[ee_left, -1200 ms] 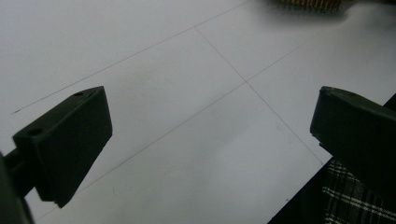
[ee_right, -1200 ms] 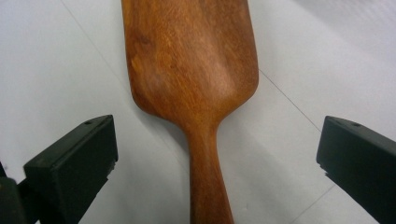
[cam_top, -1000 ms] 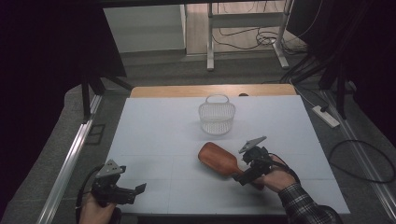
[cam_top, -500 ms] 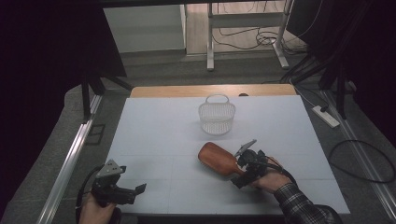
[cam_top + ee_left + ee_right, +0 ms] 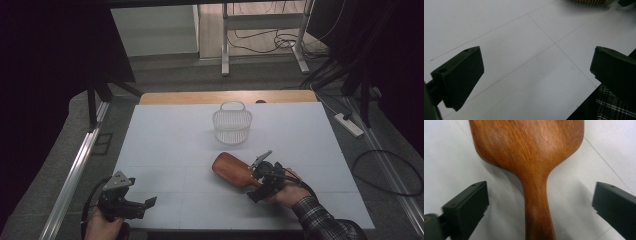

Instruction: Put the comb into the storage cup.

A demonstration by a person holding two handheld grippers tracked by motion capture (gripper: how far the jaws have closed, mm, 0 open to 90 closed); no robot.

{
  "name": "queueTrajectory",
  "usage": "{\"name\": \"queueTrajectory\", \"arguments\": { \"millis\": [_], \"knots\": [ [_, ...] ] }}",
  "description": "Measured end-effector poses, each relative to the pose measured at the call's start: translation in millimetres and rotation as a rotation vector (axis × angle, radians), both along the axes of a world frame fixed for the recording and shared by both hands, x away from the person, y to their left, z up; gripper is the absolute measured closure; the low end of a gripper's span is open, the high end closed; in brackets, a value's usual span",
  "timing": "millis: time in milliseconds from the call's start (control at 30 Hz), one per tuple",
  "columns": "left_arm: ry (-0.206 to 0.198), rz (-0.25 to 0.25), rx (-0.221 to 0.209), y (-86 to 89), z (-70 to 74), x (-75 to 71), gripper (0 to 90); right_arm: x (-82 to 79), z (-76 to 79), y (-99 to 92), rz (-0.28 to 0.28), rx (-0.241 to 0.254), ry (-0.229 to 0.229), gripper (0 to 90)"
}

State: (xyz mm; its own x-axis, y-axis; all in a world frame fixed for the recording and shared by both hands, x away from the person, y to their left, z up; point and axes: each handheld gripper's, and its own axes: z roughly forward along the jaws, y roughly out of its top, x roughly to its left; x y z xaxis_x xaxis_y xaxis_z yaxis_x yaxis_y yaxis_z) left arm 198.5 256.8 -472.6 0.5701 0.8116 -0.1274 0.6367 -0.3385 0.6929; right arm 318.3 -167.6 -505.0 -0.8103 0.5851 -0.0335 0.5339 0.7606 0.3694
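Observation:
A brown wooden paddle brush [image 5: 231, 169] lies back-up on the white table [image 5: 165, 140], handle toward the front right. In the right gripper view the brush [image 5: 531, 157] runs up the middle and its handle passes between the two jaws. My right gripper [image 5: 256, 178] [image 5: 540, 193] straddles that handle; its jaws have just been closing a little but stand wide on both sides, touching nothing. My left gripper [image 5: 142, 205] [image 5: 536, 65] rests open at the table's front left corner over bare surface.
A white mesh basket [image 5: 232, 125] with a hoop handle stands upright behind the brush, mid-table. A wooden strip [image 5: 225, 96] edges the far side. A plaid sleeve [image 5: 614, 107] shows at the front. Cables and a power strip [image 5: 350, 125] lie on the floor to the right.
My right gripper has slid a short way left toward the brush, so the handle now sits between its jaws. The brush, the basket and the left gripper have stayed put.

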Motion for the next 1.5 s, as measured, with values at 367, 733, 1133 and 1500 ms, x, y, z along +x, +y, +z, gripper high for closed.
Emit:
{"name": "queueTrajectory", "arguments": {
  "millis": [367, 733, 1133, 1500],
  "knots": [
    [0.000, -0.001, 0.003, -0.1, 0.0, -0.1, 0.0, -0.4, 6.5, -2.8, 0.030, 0.049, 0.007, 49.3],
    [0.000, -0.001, 0.008, -0.7, 0.1, -0.2, 0.0, -1.3, 6.8, -2.8, 0.073, 0.046, 0.008, 69.5],
    [0.000, -0.004, 0.011, -1.6, -0.1, 0.2, 0.0, -2.1, 11.4, -5.3, 0.064, 0.081, 0.003, 71.7],
    [-0.013, -0.012, 0.005, -2.7, 1.7, -0.4, 0.0, -2.4, 22.5, -12.5, 0.022, 0.160, -0.030, 71.8]
  ]
}}
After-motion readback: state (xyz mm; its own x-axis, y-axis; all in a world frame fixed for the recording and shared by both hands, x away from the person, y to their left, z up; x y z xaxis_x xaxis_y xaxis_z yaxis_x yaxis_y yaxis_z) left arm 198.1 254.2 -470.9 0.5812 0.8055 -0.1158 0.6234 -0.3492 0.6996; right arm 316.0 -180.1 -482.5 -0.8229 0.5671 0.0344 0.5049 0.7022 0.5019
